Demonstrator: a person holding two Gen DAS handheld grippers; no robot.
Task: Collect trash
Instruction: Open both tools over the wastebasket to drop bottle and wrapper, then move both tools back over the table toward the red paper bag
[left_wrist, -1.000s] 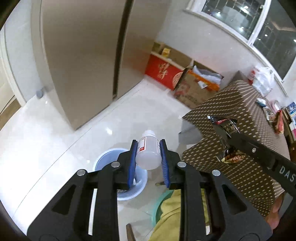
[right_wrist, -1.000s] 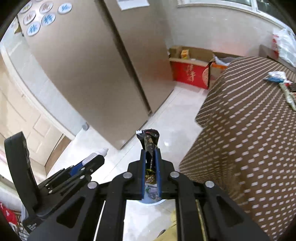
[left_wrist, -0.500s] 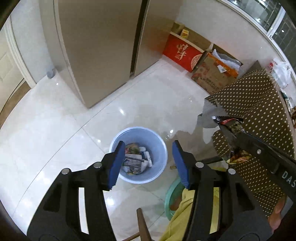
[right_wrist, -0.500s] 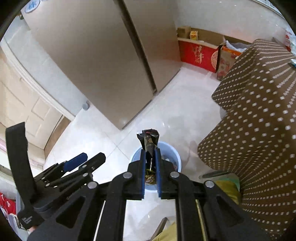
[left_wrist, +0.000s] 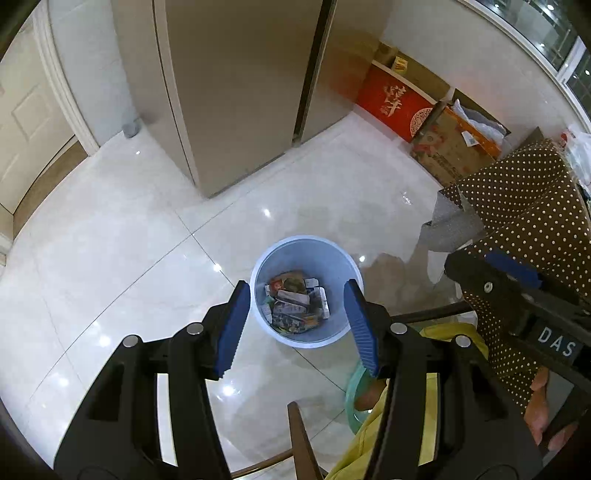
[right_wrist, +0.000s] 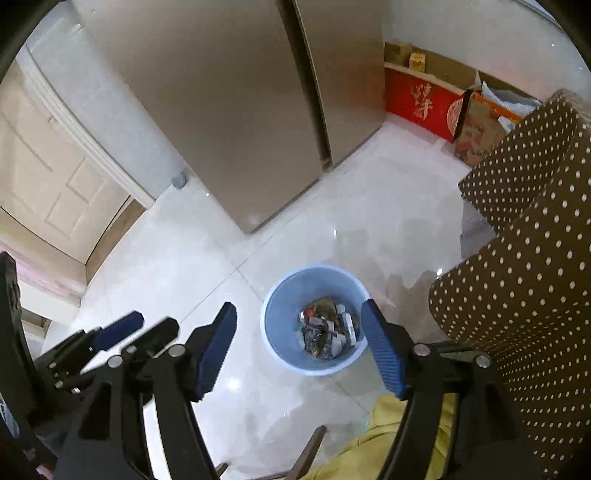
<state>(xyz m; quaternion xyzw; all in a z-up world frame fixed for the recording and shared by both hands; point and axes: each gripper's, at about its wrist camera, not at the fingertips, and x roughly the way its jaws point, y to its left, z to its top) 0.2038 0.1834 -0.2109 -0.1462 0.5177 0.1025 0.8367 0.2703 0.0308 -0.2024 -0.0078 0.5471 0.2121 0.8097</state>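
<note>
- Your left gripper (left_wrist: 295, 325) stands with its jaws apart and nothing between the pads; it hangs above the bin (left_wrist: 306, 291), which shows in the gap.
- Your right gripper (right_wrist: 299, 347) is opening its jaws at this moment, and nothing is between them. It points down at the bin (right_wrist: 316, 319) from above as well.
- The trash (left_wrist: 295, 306) lies as a heap of wrappers and small packs in the bottom of the bin. The bin stands on the floor (left_wrist: 147, 240), near the dotted cloth (left_wrist: 528, 229) and apart from the fridge (left_wrist: 240, 92).
- Risk: a late-falling piece. If you swing the right gripper away before its jaws finish opening, a clinging scrap may land on the floor beside the bin. Hold position over the opening until the jaws stop.
- Risk: collision. The two grippers sit close side by side; the left one shows at the edge of the right view. Turn one away at a time.
- Risk: snagging. The cloth hangs just beside the right gripper, and a chair back (left_wrist: 303, 439) rises beneath both. A low sweep toward the table may catch either one. Lift first, then travel.
- Risk: tipping. The bin looks light and stands free. Do not lower a finger onto its rim.
- You cannot tell from these views how much trash remains on the table.
</note>
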